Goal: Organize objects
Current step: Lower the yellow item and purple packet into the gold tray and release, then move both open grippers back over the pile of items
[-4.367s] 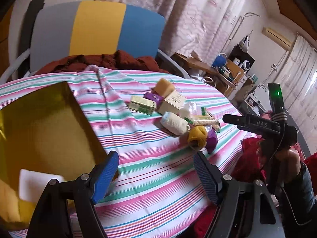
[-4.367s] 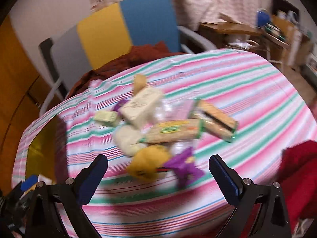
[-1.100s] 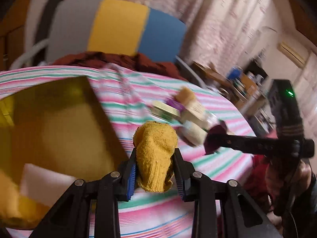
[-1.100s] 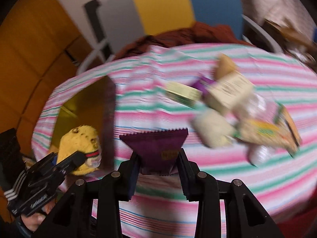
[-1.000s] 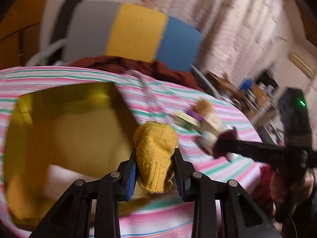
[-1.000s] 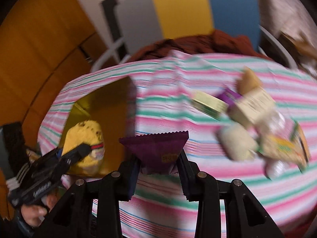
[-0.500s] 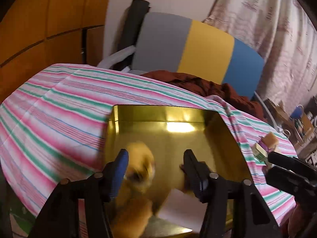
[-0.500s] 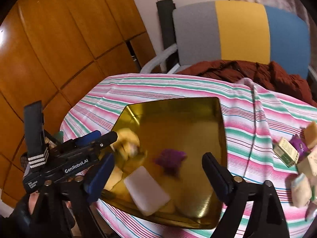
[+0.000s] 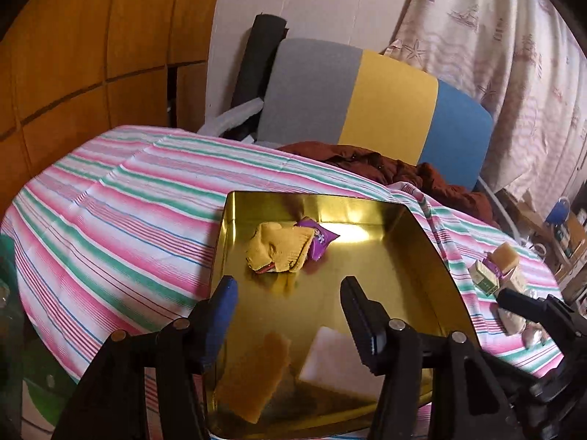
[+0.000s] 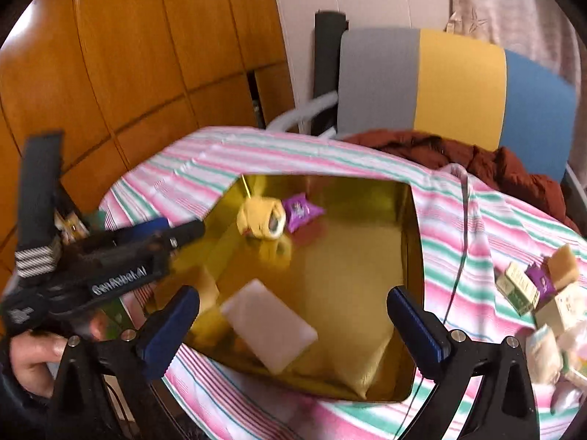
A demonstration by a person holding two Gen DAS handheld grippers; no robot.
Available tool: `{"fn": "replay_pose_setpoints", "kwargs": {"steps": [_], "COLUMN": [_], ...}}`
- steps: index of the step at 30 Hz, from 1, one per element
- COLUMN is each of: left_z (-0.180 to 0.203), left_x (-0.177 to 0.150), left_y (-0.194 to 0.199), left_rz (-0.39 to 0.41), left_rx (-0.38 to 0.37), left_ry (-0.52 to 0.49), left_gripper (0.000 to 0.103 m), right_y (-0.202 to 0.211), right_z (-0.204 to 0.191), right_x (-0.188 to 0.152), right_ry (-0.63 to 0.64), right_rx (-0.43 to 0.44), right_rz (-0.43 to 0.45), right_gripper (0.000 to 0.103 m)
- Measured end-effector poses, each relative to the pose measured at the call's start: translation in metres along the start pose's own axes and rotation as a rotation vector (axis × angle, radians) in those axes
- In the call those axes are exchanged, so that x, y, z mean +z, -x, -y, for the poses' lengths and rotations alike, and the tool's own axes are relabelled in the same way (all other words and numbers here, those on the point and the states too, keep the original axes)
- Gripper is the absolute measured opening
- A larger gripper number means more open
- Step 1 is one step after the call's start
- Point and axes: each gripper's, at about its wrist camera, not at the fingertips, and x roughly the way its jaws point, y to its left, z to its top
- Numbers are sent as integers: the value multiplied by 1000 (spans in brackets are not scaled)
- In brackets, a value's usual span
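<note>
Both grippers empty over the gold tray, loose pile waiting off to the right.
The left gripper (image 9: 288, 306) and right gripper (image 10: 293, 315) hang wide open, holding nothing; the yellow sock (image 9: 279, 247) and purple packet (image 9: 321, 238) lie touching in the gold tray (image 9: 433, 256); remaining items (image 10: 539, 293) cluster toward the tabletop's right edge, nearer the right gripper.

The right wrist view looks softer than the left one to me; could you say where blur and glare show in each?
Right wrist view: motion blur smears the yellow sock, purple packet and left tool. Left wrist view: sharper, with a bright glare patch on the gold tray; fisheye bending curves the wall panels in both.
</note>
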Motion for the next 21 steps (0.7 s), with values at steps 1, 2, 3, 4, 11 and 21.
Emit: {"fn": "replay_pose_setpoints", "kwargs": {"steps": [1,2,3,4,11,21], "left_z": [3,4,6,8,27,47], "left_x": [0,0,-1,-1,-9,-18], "left_y": [0,1,2,3,6,1], "left_rz": [2,3,4,7,0,-44], "left_rx": [2,4,7,11,34,-2], "left_ry": [-7,-12,-21,-30,-110,-158], "left_gripper": [59,59,59,59,59,59], "right_y": [1,3,4,5,9,13], "right_z": [1,2,4,6,22,48], "right_x": [-3,-6,-7,-9,-16,-25], "right_ry": [-1,-6,-12,-20,-62,-118], "right_rx": [-9,-17,-24,-33,-98,-138], "right_rz": [7,15,18,18,15,1], "right_gripper": [103,103,103,103,103,103]}}
